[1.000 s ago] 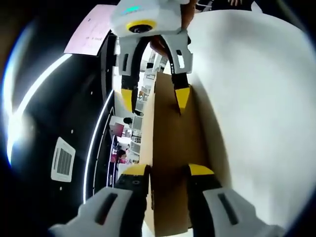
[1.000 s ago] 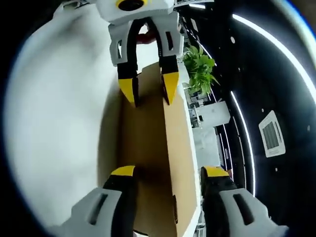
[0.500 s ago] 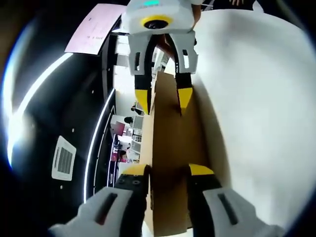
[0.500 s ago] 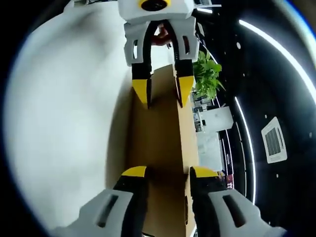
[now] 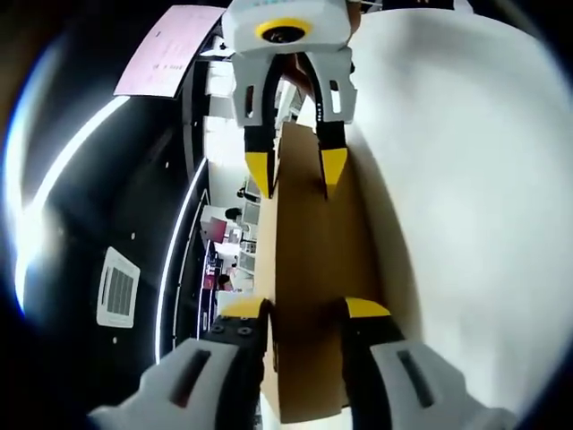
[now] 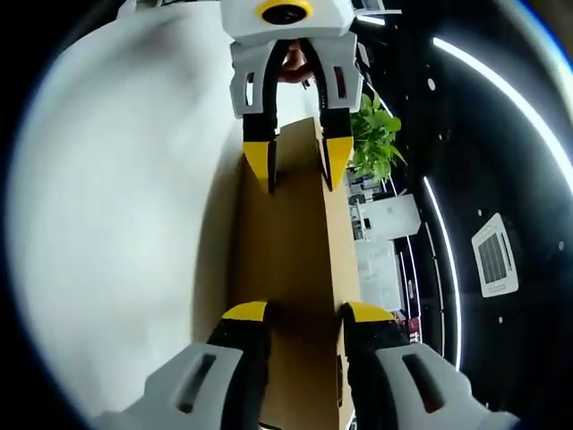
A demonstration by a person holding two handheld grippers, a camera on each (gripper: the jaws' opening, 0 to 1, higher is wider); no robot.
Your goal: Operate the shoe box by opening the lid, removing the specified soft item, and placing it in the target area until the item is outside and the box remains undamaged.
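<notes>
A: White tabletop (image 5: 466,179) runs along one side of both views; on the other, dark ceiling with light strips (image 6: 488,81) and a square vent (image 6: 495,253). Green plant (image 6: 374,134) just past the far tongs in the right gripper view.

B: Box?

A: Cardboard shoe box (image 5: 309,269), lid on, standing between the two tools. Left gripper (image 5: 303,310) clamps its near end, one yellow-tipped jaw pressed against each face. Right gripper (image 5: 296,167) grips the far end the same way, jaws narrowed onto the board.

B: Confirmed from the other side?

A: Yes. Right gripper (image 6: 302,312) clenched on the box (image 6: 286,242); left gripper (image 6: 300,163) opposite, clenched too. Soft item not visible.
</notes>
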